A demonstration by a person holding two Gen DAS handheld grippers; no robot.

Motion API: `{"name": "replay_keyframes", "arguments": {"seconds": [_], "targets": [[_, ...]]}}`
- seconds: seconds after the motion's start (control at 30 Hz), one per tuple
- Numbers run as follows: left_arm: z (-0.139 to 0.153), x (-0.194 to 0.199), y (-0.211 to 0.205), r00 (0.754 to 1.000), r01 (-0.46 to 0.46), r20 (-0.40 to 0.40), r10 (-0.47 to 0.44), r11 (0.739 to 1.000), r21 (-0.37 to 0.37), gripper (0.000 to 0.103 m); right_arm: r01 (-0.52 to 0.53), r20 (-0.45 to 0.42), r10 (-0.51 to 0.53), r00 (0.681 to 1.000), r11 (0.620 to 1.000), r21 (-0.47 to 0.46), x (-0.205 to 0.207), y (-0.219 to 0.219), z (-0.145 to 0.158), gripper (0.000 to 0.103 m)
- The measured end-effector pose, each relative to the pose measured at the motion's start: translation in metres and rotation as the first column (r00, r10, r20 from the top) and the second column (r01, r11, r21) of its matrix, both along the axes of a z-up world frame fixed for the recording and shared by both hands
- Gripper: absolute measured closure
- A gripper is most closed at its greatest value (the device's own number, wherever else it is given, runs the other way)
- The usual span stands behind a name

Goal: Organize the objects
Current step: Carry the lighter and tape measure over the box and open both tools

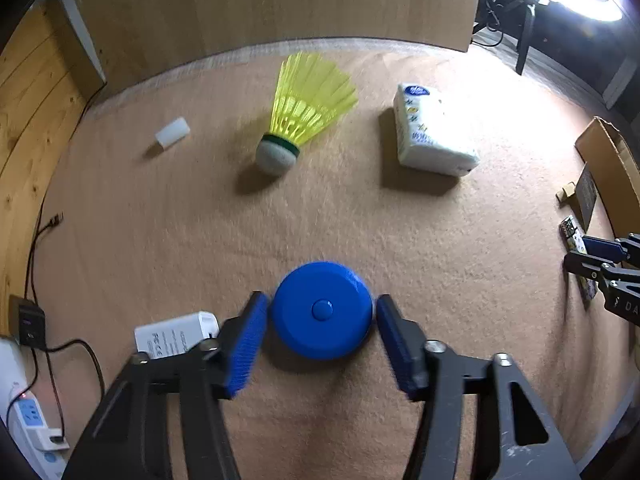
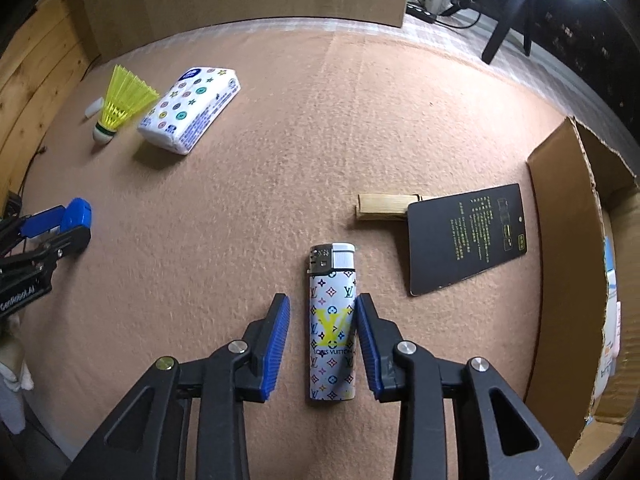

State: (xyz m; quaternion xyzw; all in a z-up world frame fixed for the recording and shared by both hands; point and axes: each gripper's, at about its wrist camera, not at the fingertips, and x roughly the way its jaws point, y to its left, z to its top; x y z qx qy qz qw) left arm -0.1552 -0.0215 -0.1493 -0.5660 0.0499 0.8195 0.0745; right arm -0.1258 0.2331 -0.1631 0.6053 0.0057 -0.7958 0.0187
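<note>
left claw [image 1: 322, 312] straddles a blue round disc [image 1: 322, 310] lying flat on the tan bench [image 1: 160, 220], pads apparently just shy of contact. right claw [image 2: 322, 320] gapes around a patterned lighter [image 2: 331, 324], long axis pointing away, cap end far.

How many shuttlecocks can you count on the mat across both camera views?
1. The yellow shuttlecock stands near the far edge of the mat, between a small white cap and the tissue pack. None shows elsewhere, though the cardboard box hides its inside.
</note>
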Motion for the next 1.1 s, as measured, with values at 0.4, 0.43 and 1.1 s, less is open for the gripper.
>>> {"name": "replay_keyframes", "arguments": {"seconds": [0.4, 0.43, 1.1], "targets": [[0.009, 0.009, 0.018, 0.999, -0.031, -0.033, 0.032, 0.999, 0.043, 0.049, 0.031, -0.074, -0.039, 0.997, 0.994, -0.109, 0.030, 0.021, 0.030, 0.082], [0.016, 0.012, 0.024, 0.999, -0.018, -0.043, 0.020, 0.999, 0.050, 0.049, 0.037, -0.089, -0.048, 0.995, 0.992, -0.118, 0.034, 0.026, 0.037, 0.082], [0.112, 0.040, 0.288, 0.915, 0.386, -0.206, -0.347, 0.900, 0.201, 0.049, 0.259, -0.240, -0.276, 0.931, 0.961, -0.101, 0.109, 0.194, 0.101, 0.082]]}}
